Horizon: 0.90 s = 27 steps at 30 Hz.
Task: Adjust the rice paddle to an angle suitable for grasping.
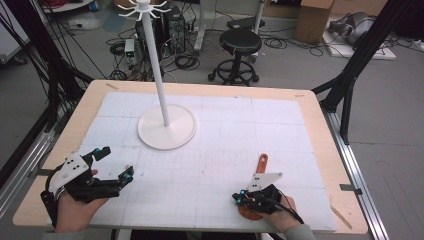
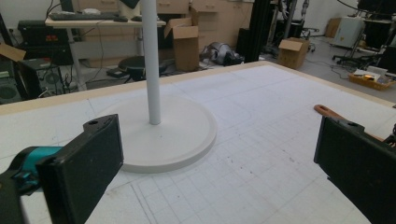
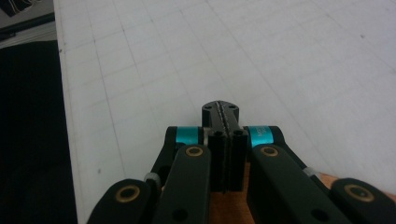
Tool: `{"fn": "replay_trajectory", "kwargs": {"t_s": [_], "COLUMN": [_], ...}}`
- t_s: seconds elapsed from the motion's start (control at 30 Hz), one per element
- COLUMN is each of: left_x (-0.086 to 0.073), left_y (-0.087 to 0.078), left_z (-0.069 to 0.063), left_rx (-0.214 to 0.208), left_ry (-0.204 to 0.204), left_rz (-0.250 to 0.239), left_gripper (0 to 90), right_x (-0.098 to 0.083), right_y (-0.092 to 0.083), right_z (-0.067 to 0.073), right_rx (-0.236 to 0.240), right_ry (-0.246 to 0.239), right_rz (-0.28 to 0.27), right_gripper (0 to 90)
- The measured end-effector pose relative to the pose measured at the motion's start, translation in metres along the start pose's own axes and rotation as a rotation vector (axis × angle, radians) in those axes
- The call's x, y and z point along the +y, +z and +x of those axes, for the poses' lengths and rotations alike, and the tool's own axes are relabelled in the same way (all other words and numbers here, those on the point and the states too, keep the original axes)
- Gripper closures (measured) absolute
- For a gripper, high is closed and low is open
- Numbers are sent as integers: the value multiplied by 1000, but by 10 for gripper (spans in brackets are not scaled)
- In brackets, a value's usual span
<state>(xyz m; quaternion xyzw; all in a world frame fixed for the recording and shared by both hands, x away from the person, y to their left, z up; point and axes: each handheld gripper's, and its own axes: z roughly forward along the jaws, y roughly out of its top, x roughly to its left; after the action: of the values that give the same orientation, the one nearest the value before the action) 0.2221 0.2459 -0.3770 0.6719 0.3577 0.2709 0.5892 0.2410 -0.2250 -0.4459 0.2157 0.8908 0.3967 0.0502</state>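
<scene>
Your right claw [image 1: 241, 198] sits near the front edge of the tabletop [image 1: 310, 100], toward its right corner, with its jaws pressed flat together and nothing between them; the right gripper view shows the two pads meeting in one thin seam. It hangs right over the wooden utensil [image 1: 261, 164], which lies flat on the white gridded mat [image 1: 225, 150]. That placement reads as a hand lined up above the piece before taking it, since jaws this tight cannot yet go around it.

Your left claw [image 1: 114, 165] rests near the front left corner with its jaws spread wide and empty, aimed toward the white stand [image 1: 166, 127] at the middle of the tabletop toward the far edge. It looks parked out of the way, ready to help.

The utensil is reddish-brown wood. Its narrow handle points toward the far edge and has a small hole near the tip; a broader rounded end peeks out under your right hand [image 1: 280, 215]. Whether it is a spoon or a spatula you cannot tell from here.
</scene>
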Motion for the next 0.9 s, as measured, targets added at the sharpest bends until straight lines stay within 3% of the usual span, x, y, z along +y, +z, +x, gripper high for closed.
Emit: {"fn": "replay_trajectory", "kwargs": {"t_s": [0.27,0.33,0.37,0.4,0.43,0.53,0.57,0.63,0.73,0.8,0.9], "left_x": [1,1,1,1,1,0,0,0,0,0,-1], "left_y": [4,5,5,5,6,6,6,6,6,5,6], "left_z": [-2,-2,-2,-2,-2,-3,-3,-4,-4,-4,-5], "left_rx": [-7,-10,-14,-13,-13,-14,-13,-14,-16,-16,-15], "left_ry": [4,-1,3,4,4,5,3,1,4,6,5], "left_rz": [4,2,5,7,8,11,12,11,12,13,15], "left_gripper": [18,18,18,18,18,18,18,18,18,18,18], "right_x": [-7,-6,-6,-7,-7,-15,-23,-27,-41,-44,-48], "right_y": [-8,-18,-18,-32,-32,-50,-59,-62,-70,-70,-61], "right_z": [-2,-8,-8,-18,-18,-34,-44,-49,-64,-68,-73], "right_rx": [3,-31,-31,-72,-72,-131,-165,-184,-230,-242,-276], "right_ry": [7,17,17,52,52,104,132,141,196,205,210], "right_rz": [-4,-61,-61,-117,-117,-167,-164,-165,-160,-155,-97], "right_gripper": [900,900,900,900,900,900,900,900,900,900,900]}}
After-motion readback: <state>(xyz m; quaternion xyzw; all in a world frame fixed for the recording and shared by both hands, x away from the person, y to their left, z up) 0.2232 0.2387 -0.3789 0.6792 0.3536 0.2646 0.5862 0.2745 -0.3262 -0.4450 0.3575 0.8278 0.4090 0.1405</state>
